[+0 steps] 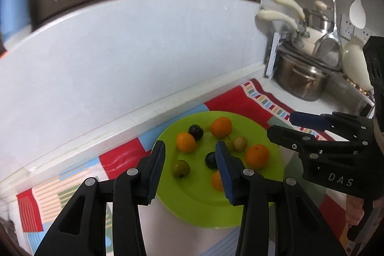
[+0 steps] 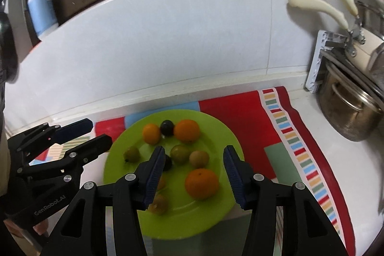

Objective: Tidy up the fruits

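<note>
A lime-green plate [image 1: 192, 203] lies on a colourful patterned cloth [image 1: 240, 104] and holds several small fruits. Among them are oranges [image 1: 221, 127], dark plums [image 1: 195, 132] and greenish-yellow fruits [image 1: 180, 168]. My left gripper [image 1: 189, 146] hovers over the near half of the plate, open, with nothing pressed between its blue pads. In the right wrist view my right gripper [image 2: 194, 151] hangs open above the same plate [image 2: 192, 222], over a large orange [image 2: 201, 183] that it does not touch. Each gripper shows at the side of the other's view, the right gripper [image 1: 280, 124] and the left gripper [image 2: 102, 130].
A white tiled wall with a raised ledge runs behind the cloth. At the right stand a steel pot [image 1: 302, 83], pans with cream handles [image 1: 278, 16], hanging utensils and a cream jug [image 1: 355, 61]. A blue pump bottle [image 2: 42, 6] sits on the upper ledge at the left.
</note>
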Motion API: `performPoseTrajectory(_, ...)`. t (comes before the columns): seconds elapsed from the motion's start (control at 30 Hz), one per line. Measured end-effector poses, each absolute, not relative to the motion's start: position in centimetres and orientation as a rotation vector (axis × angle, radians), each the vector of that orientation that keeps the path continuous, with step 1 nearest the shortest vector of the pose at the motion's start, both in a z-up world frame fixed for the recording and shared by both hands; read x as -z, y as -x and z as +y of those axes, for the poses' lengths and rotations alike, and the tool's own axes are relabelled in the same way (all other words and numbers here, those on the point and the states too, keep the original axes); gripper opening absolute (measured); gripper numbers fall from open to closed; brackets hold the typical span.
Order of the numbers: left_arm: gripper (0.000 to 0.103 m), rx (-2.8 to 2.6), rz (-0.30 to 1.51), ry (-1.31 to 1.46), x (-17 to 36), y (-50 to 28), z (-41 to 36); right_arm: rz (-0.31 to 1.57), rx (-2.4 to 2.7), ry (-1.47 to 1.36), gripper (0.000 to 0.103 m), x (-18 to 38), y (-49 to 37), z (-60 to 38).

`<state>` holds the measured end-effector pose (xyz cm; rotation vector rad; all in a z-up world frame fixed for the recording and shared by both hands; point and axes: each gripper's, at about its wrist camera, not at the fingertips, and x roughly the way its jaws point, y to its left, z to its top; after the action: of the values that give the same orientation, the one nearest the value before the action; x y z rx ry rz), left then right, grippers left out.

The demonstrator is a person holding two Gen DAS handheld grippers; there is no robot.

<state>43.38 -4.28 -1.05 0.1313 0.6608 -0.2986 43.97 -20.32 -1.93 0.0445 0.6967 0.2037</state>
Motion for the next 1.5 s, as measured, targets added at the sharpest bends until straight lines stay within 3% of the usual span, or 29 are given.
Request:
performPoseTrajectory(0.37, 0.068, 0.242, 0.579, -0.110, -2.3, -35.6, -3.8, 0.613, -0.191, -0.059, 0.052, -2.1, -36.0, -20.8)
performPoseTrajectory(0.47, 0.074, 0.216, 0.565, -0.090, -3.0, -33.6, -3.4, 0.599, -0.180, -0.058, 0.058, -2.5, -33.9, -20.9)
performPoseTrajectory(0.6, 0.084, 0.183, 0.546, -0.090, -3.7, -30.6, -3.1, 0.592, -0.169, -0.054, 0.059, -2.8, -31.1, -21.0)
performPoseTrajectory(1.0, 0.095, 0.155, 0.517, -0.095, -4.3, -22.7, -2.5, 0.560, -0.173, -0.056, 0.067, -3.1, -23.2, -20.9)
performPoseTrajectory(1.5, 0.103, 0.136, 0.487, -0.104, -5.8, -17.3, -2.3, 0.548, -0.169, -0.061, 0.067, -3.9, -17.7, -20.8)
